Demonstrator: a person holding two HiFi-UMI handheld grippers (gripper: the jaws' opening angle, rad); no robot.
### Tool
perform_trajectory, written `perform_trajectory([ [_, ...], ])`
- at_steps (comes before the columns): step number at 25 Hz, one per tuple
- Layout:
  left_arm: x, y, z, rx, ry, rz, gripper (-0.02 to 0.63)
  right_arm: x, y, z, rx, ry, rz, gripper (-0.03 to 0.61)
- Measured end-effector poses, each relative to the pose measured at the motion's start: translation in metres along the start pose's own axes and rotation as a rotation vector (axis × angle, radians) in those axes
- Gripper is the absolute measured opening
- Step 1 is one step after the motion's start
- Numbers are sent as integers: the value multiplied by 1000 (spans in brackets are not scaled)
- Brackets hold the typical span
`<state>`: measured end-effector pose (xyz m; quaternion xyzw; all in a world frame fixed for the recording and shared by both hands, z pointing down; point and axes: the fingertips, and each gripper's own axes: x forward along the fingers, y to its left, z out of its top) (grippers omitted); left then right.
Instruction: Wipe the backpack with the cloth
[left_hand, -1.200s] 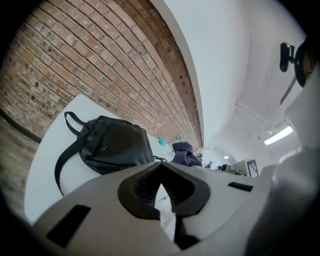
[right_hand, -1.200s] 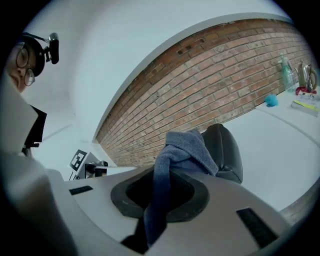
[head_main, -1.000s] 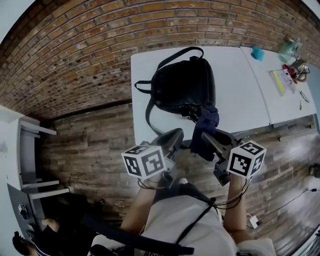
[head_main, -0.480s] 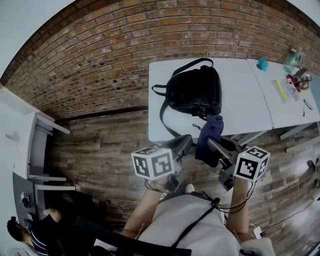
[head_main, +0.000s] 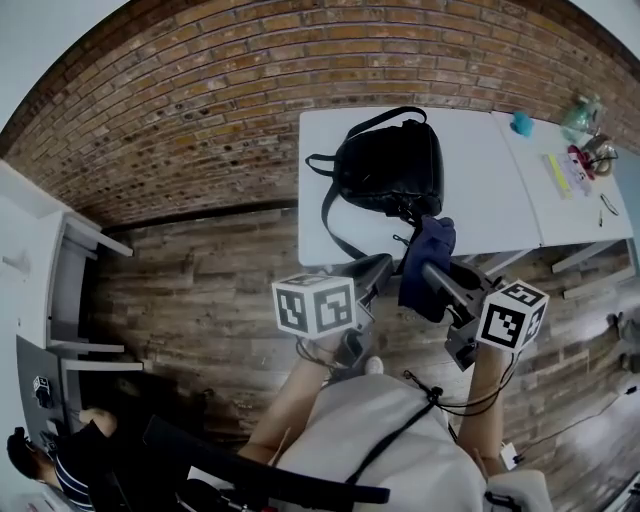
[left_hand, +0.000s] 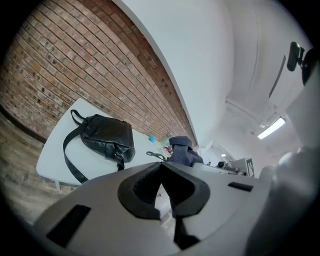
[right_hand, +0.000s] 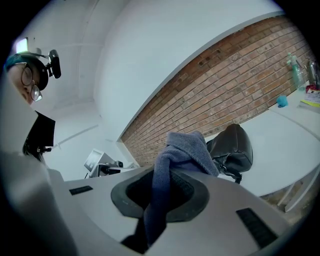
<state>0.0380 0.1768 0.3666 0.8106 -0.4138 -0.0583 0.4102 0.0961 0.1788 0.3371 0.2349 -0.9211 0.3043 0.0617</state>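
On the white table, at twelve o'clock from both grippers, lies the black backpack. Only the right gripper view shows the right gripper clamping the blue cloth. The left gripper view shows the left gripper clenched with nothing in it.

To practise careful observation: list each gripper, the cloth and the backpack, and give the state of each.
Left gripper: shut, empty.
Right gripper: shut on the cloth.
Cloth: bunched, hanging from the jaws, not on the backpack.
Backpack: lying on the white table, untouched by either gripper.
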Motion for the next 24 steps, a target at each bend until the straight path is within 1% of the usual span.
perform_trajectory([
  [8,-4,1,-1,2,-1,-10,2,6,1,-7,-18,25,-20,46],
  [24,-8,2,0,-5,-13,-15,2,10,1,-7,-22,25,-29,46],
])
